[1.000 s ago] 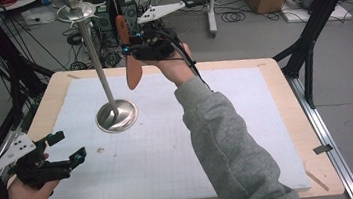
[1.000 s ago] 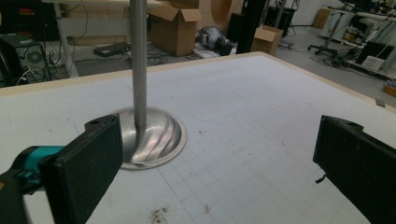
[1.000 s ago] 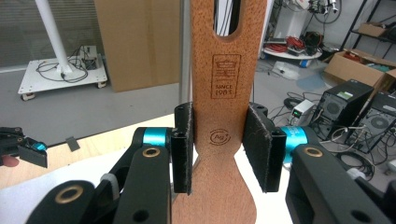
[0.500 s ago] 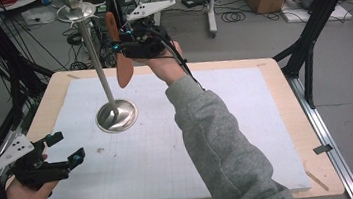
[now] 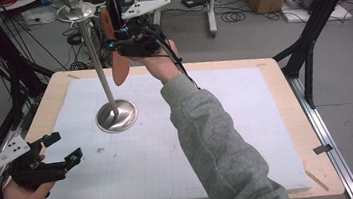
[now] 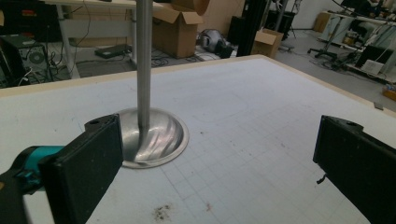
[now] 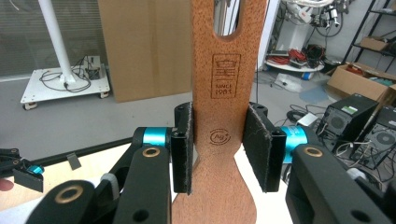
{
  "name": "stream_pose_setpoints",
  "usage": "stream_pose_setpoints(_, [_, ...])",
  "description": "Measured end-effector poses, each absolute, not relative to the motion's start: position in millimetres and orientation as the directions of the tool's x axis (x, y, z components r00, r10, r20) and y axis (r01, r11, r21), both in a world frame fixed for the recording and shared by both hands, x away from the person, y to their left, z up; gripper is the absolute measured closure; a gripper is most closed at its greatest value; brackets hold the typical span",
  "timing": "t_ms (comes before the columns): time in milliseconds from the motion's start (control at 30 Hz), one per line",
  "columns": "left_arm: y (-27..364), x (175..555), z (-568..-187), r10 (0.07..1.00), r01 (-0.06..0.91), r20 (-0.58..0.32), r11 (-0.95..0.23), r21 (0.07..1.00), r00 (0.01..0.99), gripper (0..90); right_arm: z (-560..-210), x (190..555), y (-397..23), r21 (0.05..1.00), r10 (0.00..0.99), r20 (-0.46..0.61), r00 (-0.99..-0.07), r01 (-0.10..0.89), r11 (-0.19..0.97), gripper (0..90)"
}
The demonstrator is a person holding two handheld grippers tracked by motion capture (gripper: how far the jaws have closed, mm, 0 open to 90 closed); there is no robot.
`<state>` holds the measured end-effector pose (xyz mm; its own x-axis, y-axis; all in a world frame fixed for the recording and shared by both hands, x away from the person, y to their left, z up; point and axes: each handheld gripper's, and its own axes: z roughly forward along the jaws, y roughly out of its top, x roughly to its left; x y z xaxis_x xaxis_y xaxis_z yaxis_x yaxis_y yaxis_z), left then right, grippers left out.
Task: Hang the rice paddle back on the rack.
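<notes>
A wooden spatula (image 5: 120, 69) hangs upright, blade down, with a slot in its handle (image 7: 227, 21). My right gripper (image 5: 115, 42) is shut on its neck, and both pads (image 7: 183, 147) press its edges in the right gripper view. It is held high, just right of a metal stand's pole (image 5: 105, 82) and below the stand's top disc (image 5: 75, 11). The stand's round base (image 5: 117, 117) rests on the white mat. My left gripper (image 5: 64, 147) hovers open and empty at the front left; its jaws frame the base (image 6: 156, 137) and pole (image 6: 144, 70).
A white gridded mat (image 5: 249, 136) covers a wooden table (image 5: 294, 116). A grey sleeve (image 5: 215, 145) crosses the middle of the table. Black frame posts (image 5: 308, 39) stand at the table's sides. Boxes, cables and equipment lie on the floor beyond.
The right gripper, still holding the spatula, has drifted a little left toward the pole. The left gripper has stayed in place.
</notes>
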<state>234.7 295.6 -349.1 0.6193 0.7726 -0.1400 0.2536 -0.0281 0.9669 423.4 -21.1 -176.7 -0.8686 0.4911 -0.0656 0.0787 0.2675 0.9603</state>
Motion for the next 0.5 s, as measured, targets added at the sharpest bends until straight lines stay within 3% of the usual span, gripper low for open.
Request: stream_pose_setpoints(500, [295.8,234.0,-347.9,0.771,0.250,-0.142,-0.022,0.968,0.621,2.4,-178.0,427.1,-17.8,0.963,0.507,-0.069,-0.859,0.076,0.259,64.7])
